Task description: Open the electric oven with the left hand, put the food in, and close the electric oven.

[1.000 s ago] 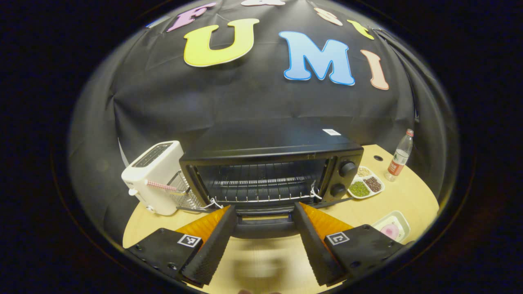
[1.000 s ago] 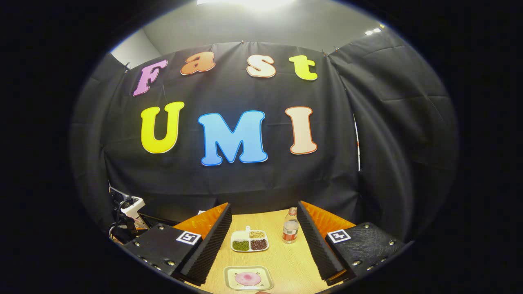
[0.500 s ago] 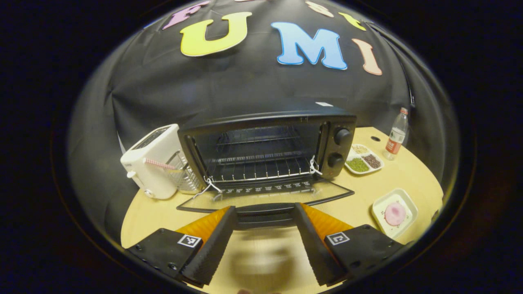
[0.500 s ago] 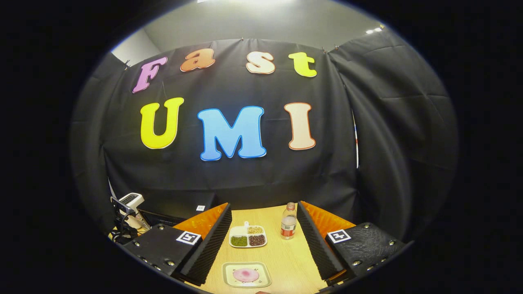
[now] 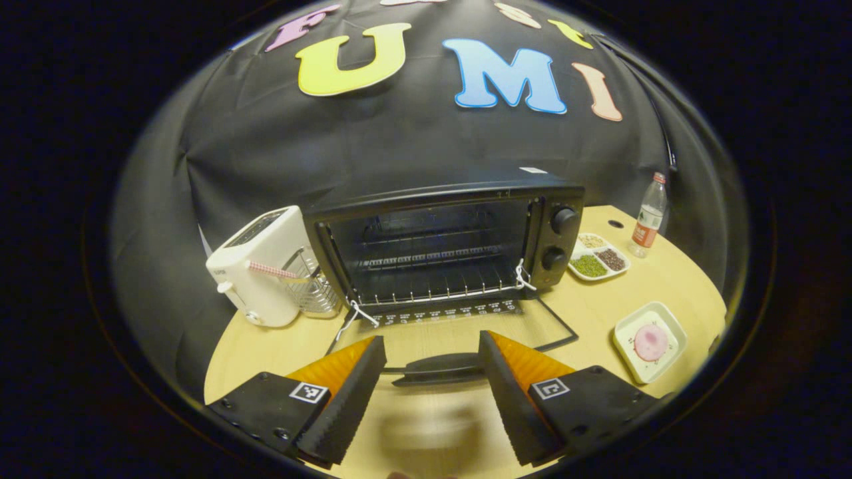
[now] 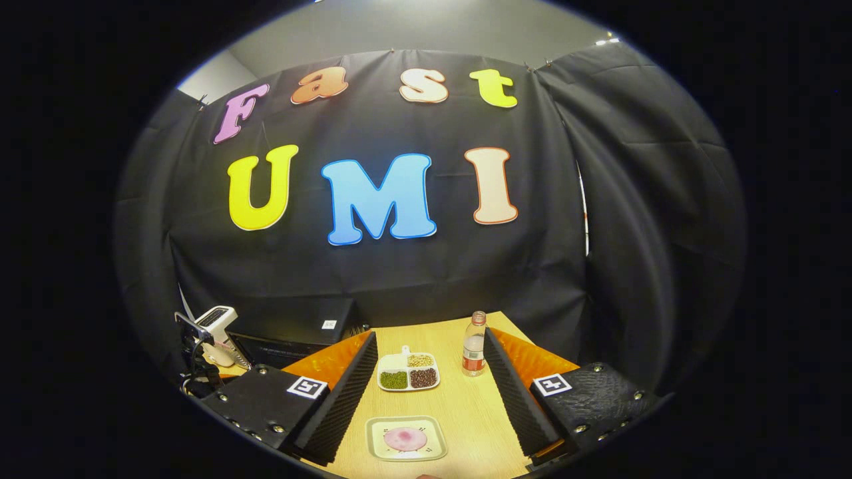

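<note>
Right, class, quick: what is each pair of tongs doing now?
Left tongs: open, straddling the oven door handle, not gripping.
Right tongs: open, holding nothing.

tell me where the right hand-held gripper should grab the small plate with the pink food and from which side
Take the small plate by its raised rim, on the near edge facing the right hand-held gripper, probably with one finger over the rim and one under. It lies flat on the table, too wide to span, with the pink food in its middle, so an edge pinch from the front looks cleanest.
</note>
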Tool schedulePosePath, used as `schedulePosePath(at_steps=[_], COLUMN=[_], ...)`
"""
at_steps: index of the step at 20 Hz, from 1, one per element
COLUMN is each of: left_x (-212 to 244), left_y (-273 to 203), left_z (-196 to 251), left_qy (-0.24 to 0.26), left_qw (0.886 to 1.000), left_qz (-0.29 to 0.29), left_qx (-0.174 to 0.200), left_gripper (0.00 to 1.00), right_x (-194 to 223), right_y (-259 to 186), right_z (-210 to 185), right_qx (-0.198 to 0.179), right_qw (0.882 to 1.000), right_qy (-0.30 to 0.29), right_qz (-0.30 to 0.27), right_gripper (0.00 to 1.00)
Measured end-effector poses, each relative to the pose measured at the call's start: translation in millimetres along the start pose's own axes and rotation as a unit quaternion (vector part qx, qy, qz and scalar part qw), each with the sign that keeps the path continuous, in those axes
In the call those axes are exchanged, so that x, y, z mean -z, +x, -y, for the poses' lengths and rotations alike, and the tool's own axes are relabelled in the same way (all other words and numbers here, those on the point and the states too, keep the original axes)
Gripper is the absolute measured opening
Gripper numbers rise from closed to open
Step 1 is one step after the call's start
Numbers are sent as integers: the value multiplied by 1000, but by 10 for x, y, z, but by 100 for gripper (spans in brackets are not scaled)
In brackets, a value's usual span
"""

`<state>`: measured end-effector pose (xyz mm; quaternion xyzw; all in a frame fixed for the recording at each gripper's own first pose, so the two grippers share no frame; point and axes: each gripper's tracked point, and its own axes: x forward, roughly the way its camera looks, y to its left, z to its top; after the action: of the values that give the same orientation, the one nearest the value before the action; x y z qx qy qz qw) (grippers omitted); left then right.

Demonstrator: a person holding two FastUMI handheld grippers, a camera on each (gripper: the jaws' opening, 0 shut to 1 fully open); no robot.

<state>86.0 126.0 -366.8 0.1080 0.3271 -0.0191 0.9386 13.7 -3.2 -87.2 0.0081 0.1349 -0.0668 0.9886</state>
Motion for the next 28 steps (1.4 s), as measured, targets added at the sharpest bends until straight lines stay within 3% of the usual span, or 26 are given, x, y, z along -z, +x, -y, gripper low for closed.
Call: schedulePosePath(at_steps=[6, 7, 9, 11, 15, 18, 22, 24, 28], left_x=[-950, -1153, -1570, -1949, -2395, -2526, -2447, -2358, -2174], left_y=[-513, -659, -960, -1322, -1923, -2219, -2349, -2377, -2337], left_z=[-22, -26, -20, -16, -9, -31, -129, -196, -308], left_qy=[-14, -20, -36, -48, -61, -58, -43, -46, -60], left_qw=[994, 991, 983, 973, 957, 950, 951, 952, 958], left_qz=[109, 133, 182, 227, 283, 307, 307, 301, 279], left_qx=[0, 0, 1, 1, 5, 3, -11, -18, -33], left_gripper=[95, 92, 99, 99, 97, 99, 92, 98, 99], right_x=[339, 451, 715, 918, 1527, 2045, 2461, 2644, 2953], right_y=[136, 181, 244, 322, 497, 553, 671, 727, 834], right_z=[-12, 0, 2, -12, 123, 216, 283, 377, 481], right_qx=[-33, -41, -66, -92, -104, -96, -86, -75, -52], right_qw=[998, 996, 989, 981, 956, 924, 888, 876, 855], right_qy=[-15, -15, -11, 0, 16, 44, 94, 78, 37], right_qz=[-58, -79, -130, -171, -275, -367, -442, -470, -515], right_gripper=[97, 97, 97, 97, 97, 97, 99, 99, 99])
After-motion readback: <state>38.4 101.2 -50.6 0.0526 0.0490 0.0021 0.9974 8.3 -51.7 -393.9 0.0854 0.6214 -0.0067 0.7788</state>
